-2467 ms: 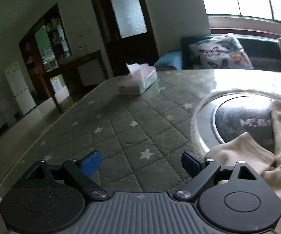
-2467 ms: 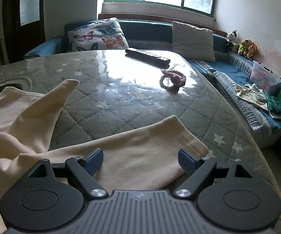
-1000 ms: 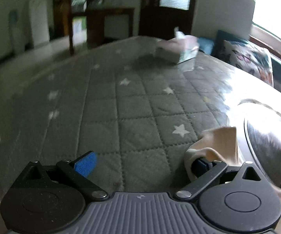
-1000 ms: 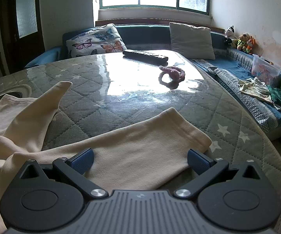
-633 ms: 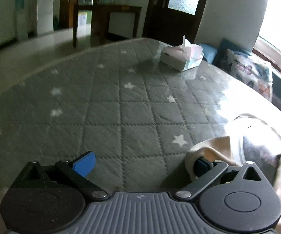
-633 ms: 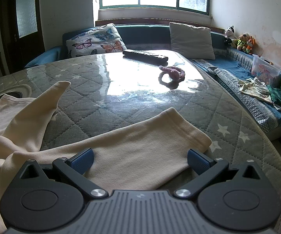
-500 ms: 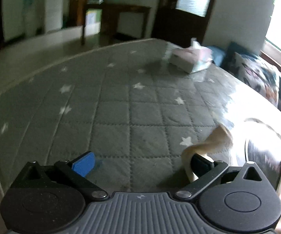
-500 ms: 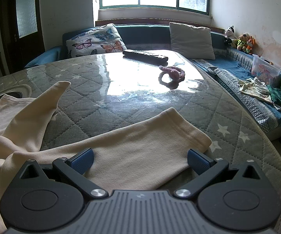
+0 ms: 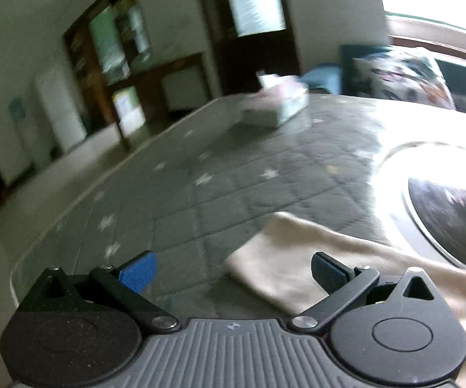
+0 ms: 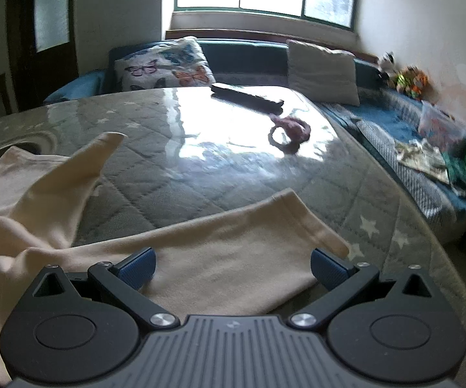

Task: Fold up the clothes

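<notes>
Now your left claw gapes empty; the cream garment, its sleeve earlier snagged there, lies flat on the bench. Right claw spread above: 1 fold pending.

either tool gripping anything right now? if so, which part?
Nothing is held. The left tool is open over a sleeve end of the cream garment; the right tool is open over another sleeve.
</notes>
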Available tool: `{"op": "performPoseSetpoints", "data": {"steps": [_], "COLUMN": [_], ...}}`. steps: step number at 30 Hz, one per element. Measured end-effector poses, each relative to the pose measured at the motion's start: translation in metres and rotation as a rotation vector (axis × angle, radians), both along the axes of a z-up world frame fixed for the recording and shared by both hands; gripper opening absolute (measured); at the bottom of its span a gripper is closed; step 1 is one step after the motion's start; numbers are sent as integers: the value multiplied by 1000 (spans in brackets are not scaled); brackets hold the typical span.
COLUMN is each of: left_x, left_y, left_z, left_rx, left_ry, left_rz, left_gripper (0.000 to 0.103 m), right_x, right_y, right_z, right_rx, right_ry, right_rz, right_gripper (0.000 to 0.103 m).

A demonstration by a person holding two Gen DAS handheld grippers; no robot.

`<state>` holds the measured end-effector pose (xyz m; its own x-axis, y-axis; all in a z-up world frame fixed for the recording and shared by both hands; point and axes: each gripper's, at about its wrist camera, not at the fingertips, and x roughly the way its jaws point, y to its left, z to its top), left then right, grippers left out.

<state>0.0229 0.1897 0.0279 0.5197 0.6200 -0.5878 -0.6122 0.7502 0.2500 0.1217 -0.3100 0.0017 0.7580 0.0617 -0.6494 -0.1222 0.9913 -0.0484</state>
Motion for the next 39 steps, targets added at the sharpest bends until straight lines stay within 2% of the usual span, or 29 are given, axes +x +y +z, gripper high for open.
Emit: {"op": "performPoseSetpoints", "data": {"steps": [4,7,11,15,20,22,23,25,26,29,31,32,35,39], "left_x": [10,13,17,15,-2,-8,-12,-20,-25,-32,-34,-35,-38,-40], "left_y": [-17,-32,-70,-106,-135,-140,-143,-151,-156,-167,-171,-174,-181,-186], "left_z": [-9,-7,-5,-3,14,21,24,27,27,21,16,13,7,0], "left_rx": [48,53,101,123,78,25,1,-35,-47,-61,-68,-74,-76,-82], "left_ry": [46,36,38,30,-43,-65,-73,-84,-81,-55,-30,-20,-1,31], "left_rz": [-64,-126,-275,-438,-669,-748,-792,-874,-910,-989,-1034,-1056,-1123,-1169], "left_gripper": [103,103,103,103,103,101,101,95,92,74,58,55,51,51], "right_x": [-16,-29,-44,-57,-73,-79,-82,-89,-92,-103,-106,-108,-113,-118], "right_y": [21,39,70,86,105,112,115,123,126,134,137,138,140,139], "right_z": [12,19,21,24,28,30,31,33,33,33,31,30,27,26], "right_rx": [19,32,12,39,80,97,105,122,124,113,101,98,83,63], "right_ry": [-3,-2,5,34,76,93,101,118,125,143,152,157,164,164], "right_rz": [113,210,371,477,600,649,673,722,744,805,826,834,852,860], "right_gripper": [103,103,103,99,90,79,78,65,63,47,36,33,16,3]}}
